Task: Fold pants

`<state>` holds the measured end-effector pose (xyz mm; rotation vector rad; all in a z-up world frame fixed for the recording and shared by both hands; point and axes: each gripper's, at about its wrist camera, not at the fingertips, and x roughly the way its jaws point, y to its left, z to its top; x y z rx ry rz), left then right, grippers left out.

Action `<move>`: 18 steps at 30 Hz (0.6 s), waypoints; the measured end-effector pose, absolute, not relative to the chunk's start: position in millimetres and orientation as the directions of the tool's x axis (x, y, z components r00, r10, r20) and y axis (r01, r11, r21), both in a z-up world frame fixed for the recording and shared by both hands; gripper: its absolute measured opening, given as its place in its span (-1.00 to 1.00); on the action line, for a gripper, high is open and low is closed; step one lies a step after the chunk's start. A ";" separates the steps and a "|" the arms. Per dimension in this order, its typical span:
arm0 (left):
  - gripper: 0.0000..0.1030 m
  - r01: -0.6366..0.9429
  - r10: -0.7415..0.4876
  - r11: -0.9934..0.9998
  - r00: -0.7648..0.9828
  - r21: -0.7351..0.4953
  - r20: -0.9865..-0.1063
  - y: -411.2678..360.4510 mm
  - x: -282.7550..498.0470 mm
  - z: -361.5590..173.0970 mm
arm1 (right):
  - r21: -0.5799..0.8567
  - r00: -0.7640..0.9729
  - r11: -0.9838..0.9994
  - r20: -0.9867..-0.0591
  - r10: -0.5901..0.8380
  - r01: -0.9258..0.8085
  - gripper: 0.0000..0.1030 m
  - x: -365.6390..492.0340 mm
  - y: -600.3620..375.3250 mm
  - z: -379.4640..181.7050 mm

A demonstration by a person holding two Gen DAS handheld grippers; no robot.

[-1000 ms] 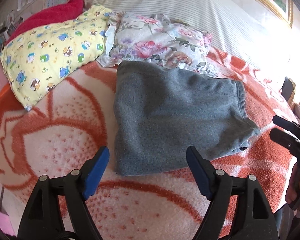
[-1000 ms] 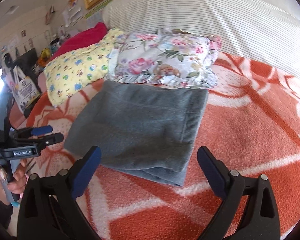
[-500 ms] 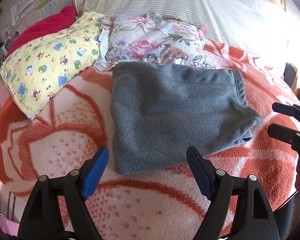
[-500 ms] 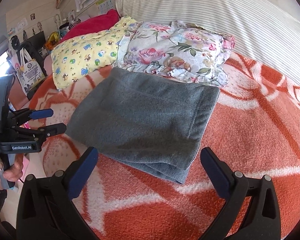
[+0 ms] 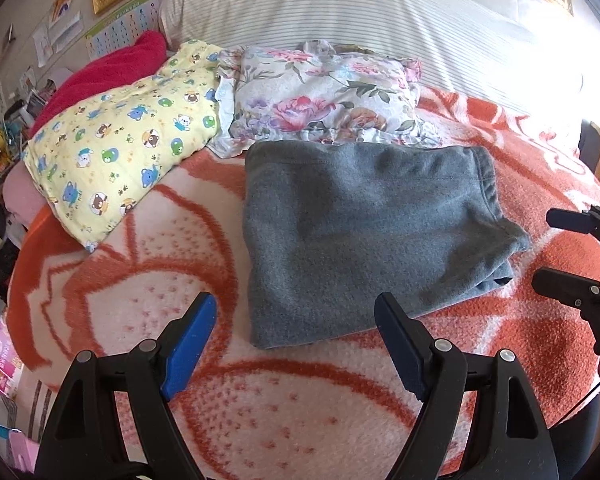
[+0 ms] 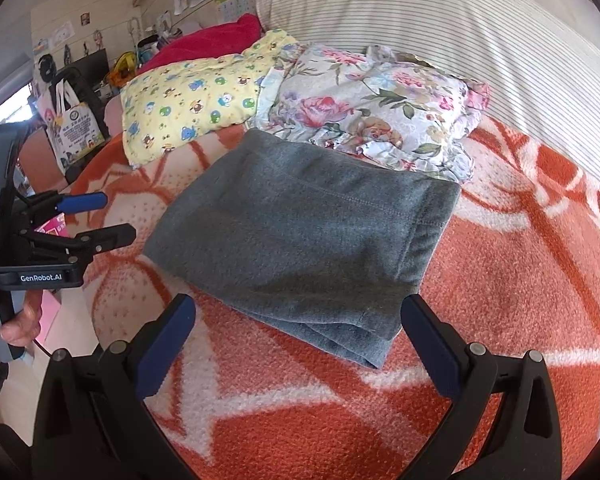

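The grey fleece pants (image 5: 364, 232) lie folded into a compact rectangle on the orange and white blanket (image 5: 148, 288); they also show in the right wrist view (image 6: 308, 236). My left gripper (image 5: 296, 320) is open and empty, held above the blanket just short of the pants' near edge. My right gripper (image 6: 298, 328) is open and empty, above the pants' near corner. Each gripper shows in the other's view: the right one at the right edge (image 5: 548, 248), the left one at the left edge (image 6: 116, 218).
A floral pillow (image 5: 324, 96) touches the far edge of the pants. A yellow cartoon-print pillow (image 5: 120, 140) and a red blanket (image 5: 112, 68) lie at the far left. A striped headboard cushion (image 5: 340, 8) stands behind. Cluttered furniture (image 6: 68, 92) stands left of the bed.
Both grippers have drawn back and risen slightly from the pants, staying open. The pants have not moved.
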<state>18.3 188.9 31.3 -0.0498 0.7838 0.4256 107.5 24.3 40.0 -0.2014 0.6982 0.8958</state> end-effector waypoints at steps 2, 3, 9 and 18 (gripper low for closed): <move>0.60 -0.391 0.369 0.911 0.626 0.133 -0.687 186.2 17.2 31.5 | 0.110 0.428 0.624 -0.635 0.643 -0.774 0.99 107.3 25.1 40.2; 0.60 -0.397 0.383 0.906 0.625 0.145 -0.680 184.9 16.3 32.1 | 0.107 0.430 0.624 -0.635 0.642 -0.774 0.99 107.5 25.4 40.6; 0.64 -0.405 0.417 0.896 0.628 0.181 -0.657 179.2 12.4 36.4 | 0.107 0.432 0.624 -0.632 0.644 -0.774 0.99 108.1 25.8 42.0; 0.66 -0.410 0.432 0.892 0.643 0.191 -0.633 176.9 8.7 42.9 | 0.083 0.426 0.602 -0.629 0.650 -0.794 0.99 105.4 33.4 47.0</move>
